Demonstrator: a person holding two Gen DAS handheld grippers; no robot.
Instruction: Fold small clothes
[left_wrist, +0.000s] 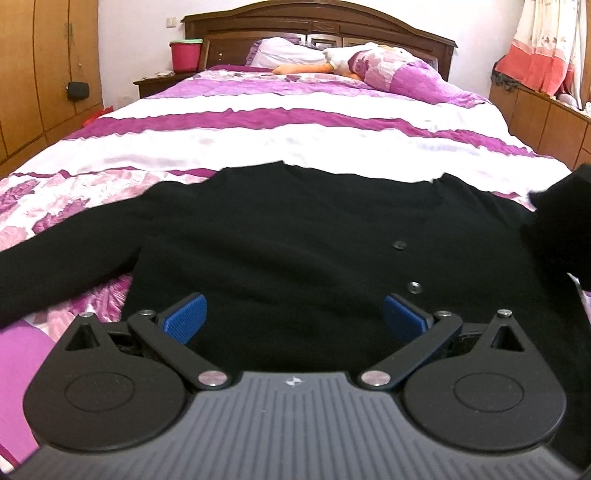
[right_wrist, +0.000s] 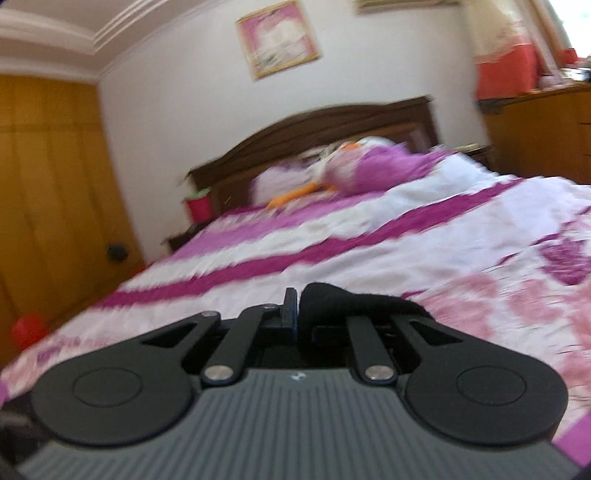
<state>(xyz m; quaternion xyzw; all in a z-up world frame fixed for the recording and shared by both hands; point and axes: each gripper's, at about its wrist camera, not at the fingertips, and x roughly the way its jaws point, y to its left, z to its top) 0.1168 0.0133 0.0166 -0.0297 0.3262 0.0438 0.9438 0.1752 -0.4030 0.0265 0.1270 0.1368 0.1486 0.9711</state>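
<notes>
A black knitted button-front cardigan (left_wrist: 295, 229) lies spread face-up across the foot of a bed with a purple, white and pink floral quilt (left_wrist: 295, 122), its body flat and one long sleeve stretched out toward the left edge of the left wrist view, an arrangement that suits folding because the whole outline is laid open and each side can be turned inward over the buttoned front. At the right edge of that view a dark bulk of fabric (left_wrist: 561, 221) rises off the quilt, which appears to be the other sleeve lifted for the first fold. The right gripper (right_wrist: 295, 314) has its jaws fully closed, and a wad of the same black knit (right_wrist: 343, 299) is bunched between and over its right finger, so it grips the cardigan's cloth; the blur of the right wrist view suggests it is carrying that cloth in a quick sweep. The left gripper (left_wrist: 294, 319) hovers over the lower hem with its blue ribbed pads (left_wrist: 186, 317) spread wide apart, holding nothing and, as far as can be told, not pressing on the knit, probably waiting to pin or take the other side.
</notes>
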